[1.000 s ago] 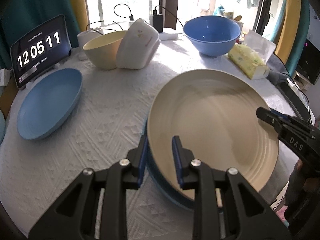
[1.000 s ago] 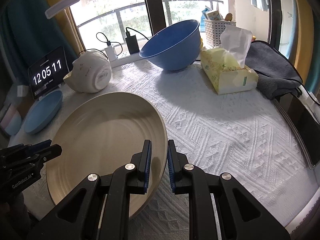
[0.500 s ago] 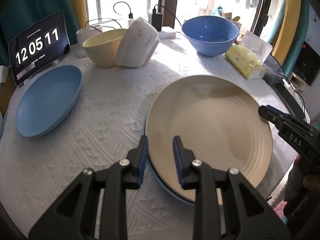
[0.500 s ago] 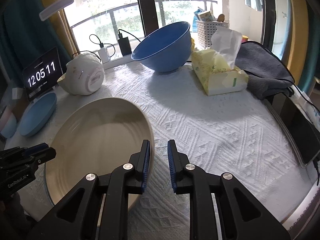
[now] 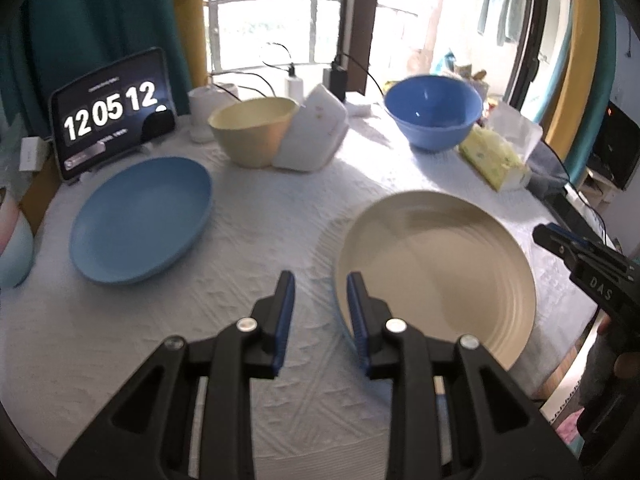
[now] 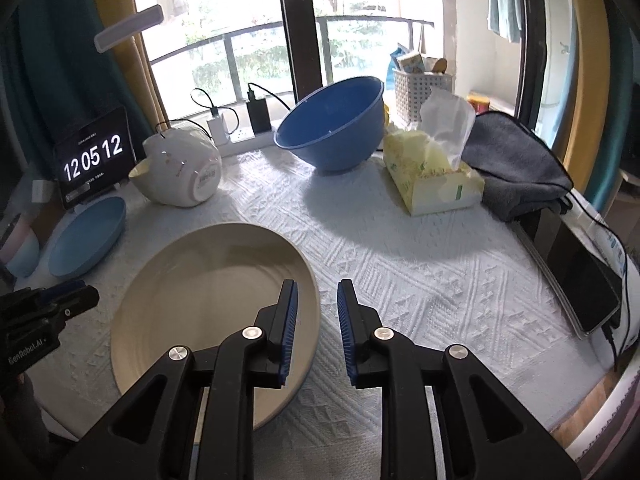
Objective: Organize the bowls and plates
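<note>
The wide cream ridged plate [image 5: 436, 276] lies flat on the white-clothed desk [image 5: 260, 216], let go. The left claw [image 5: 320, 312] and right claw [image 6: 316, 320], both empty and parted, should clear its rim before seeking the shallow pale-blue plate [image 5: 140, 220]

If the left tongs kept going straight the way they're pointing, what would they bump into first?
Probably the white tablecloth, in the bare strip between the blue plate and the cream plate. The left tongs point downward there, though depth is hard to judge.
</note>
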The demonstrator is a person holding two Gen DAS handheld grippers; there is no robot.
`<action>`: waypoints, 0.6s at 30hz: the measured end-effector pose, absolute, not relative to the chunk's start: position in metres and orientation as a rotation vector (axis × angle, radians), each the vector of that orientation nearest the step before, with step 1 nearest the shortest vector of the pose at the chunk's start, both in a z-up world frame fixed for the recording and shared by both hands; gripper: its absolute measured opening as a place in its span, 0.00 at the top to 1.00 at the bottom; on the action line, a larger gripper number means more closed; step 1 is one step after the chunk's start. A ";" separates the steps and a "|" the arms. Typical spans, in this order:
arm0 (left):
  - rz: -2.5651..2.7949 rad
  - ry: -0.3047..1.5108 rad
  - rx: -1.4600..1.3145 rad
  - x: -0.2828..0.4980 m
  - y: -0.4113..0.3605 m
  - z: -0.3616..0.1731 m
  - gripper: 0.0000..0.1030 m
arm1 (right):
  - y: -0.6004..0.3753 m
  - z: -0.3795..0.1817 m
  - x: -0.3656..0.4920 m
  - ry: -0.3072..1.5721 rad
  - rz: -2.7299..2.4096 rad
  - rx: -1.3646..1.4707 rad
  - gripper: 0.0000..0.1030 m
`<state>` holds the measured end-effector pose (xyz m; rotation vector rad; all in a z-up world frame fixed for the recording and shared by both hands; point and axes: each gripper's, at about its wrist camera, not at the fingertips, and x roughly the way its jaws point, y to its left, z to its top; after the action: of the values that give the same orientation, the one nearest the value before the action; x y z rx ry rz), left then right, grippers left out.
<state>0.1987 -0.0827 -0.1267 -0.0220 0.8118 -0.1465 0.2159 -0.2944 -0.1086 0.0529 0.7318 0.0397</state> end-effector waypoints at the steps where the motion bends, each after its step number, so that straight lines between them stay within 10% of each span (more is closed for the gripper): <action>1: -0.141 0.804 -0.028 0.197 -0.078 -0.124 0.72 | -0.292 -0.107 0.215 0.727 0.042 0.049 0.78; 18: -0.049 0.687 -0.112 0.170 0.006 -0.099 0.71 | -0.220 -0.080 0.210 0.676 0.125 -0.036 0.78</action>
<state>0.1700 0.0058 -0.0993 -0.1122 0.6870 -0.0489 0.2100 -0.2203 -0.0796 -0.0365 0.6758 0.1255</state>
